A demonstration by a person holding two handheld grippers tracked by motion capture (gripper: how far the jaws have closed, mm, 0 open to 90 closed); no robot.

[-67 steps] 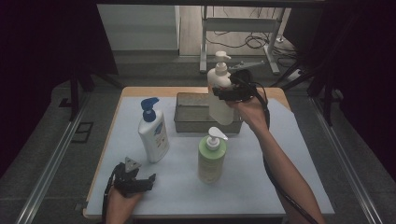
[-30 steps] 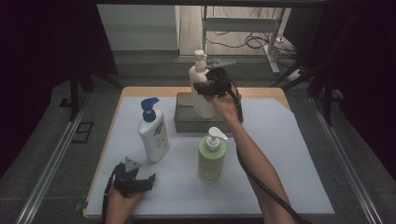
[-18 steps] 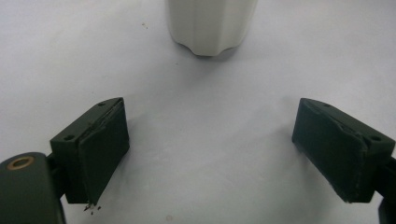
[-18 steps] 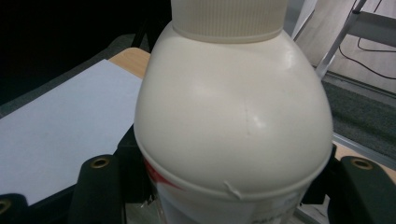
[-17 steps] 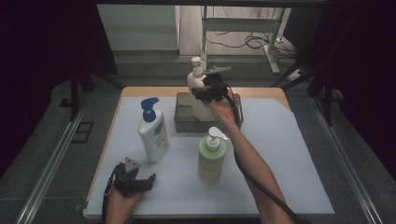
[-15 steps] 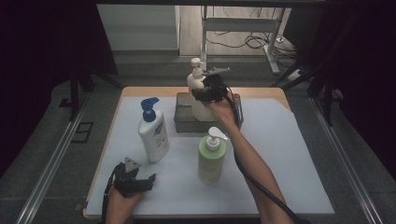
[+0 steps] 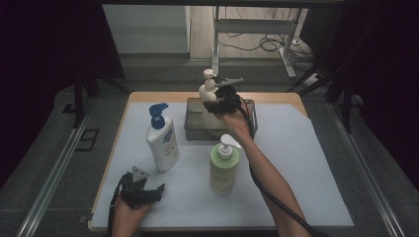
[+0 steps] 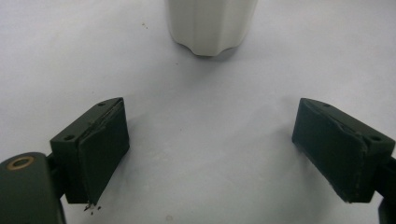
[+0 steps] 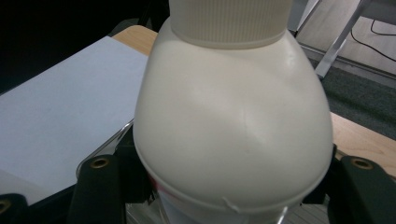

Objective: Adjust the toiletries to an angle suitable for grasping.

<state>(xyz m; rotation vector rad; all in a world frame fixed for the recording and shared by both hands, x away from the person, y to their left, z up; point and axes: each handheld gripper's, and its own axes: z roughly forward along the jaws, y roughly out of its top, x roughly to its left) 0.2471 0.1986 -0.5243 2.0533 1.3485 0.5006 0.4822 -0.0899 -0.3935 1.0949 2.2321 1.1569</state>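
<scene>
Nearest the person, the left gripper (image 7: 148, 191) rests on the white sheet (image 7: 306, 163) at the table's front left corner, jaws standing wide apart with bare sheet between them; its own view shows the base of a white bottle just ahead. That white bottle with the blue pump (image 7: 161, 139) stands upright a little beyond the left gripper. To its right, near the middle of the sheet, the green bottle with a white pump (image 7: 223, 165) stands upright, well apart from the blue-pump one. Farther back, the right gripper (image 7: 216, 104) is clamped on the cream pump bottle (image 7: 209, 91) at its shoulder, one jaw on either side. The cream pump bottle is upright, its lower part inside the wire basket (image 7: 193, 120) at the far edge of the sheet. Whether its base touches the basket floor cannot be told.
</scene>
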